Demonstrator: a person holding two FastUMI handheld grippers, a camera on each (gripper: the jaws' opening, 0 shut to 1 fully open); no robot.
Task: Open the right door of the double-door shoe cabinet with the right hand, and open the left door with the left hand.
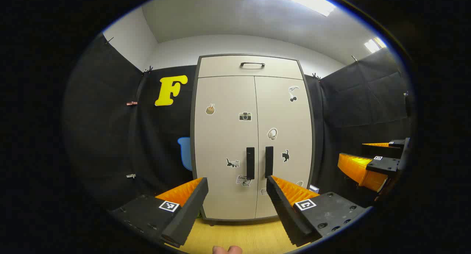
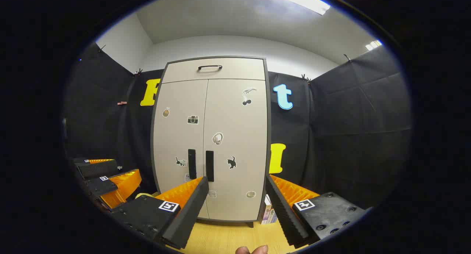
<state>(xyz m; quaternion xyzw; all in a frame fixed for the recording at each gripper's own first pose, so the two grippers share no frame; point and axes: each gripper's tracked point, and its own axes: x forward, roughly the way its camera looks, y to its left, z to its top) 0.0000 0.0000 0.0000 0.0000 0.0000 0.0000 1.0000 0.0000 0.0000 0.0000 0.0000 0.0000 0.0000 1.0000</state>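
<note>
A beige double-door shoe cabinet (image 1: 254, 143) (image 2: 211, 143) stands against the black cloth wall, both doors closed. Two black vertical handles sit side by side at the centre seam: the left handle (image 1: 250, 163) (image 2: 191, 163) and the right handle (image 1: 269, 161) (image 2: 209, 165). My left gripper (image 1: 237, 186) is open, some way short of the doors, with nothing between its orange and black fingers. My right gripper (image 2: 237, 184) is open too, pointing at the right door's lower part. In the left gripper view, the right gripper (image 1: 368, 162) shows at the far right.
A drawer with a black handle (image 1: 252, 65) (image 2: 209, 67) tops the cabinet. Stickers dot both doors. The cabinet stands on a light wooden floor (image 1: 239, 235). Small boxes (image 2: 268, 211) stand at the cabinet's right foot. Black cloth walls close in on both sides.
</note>
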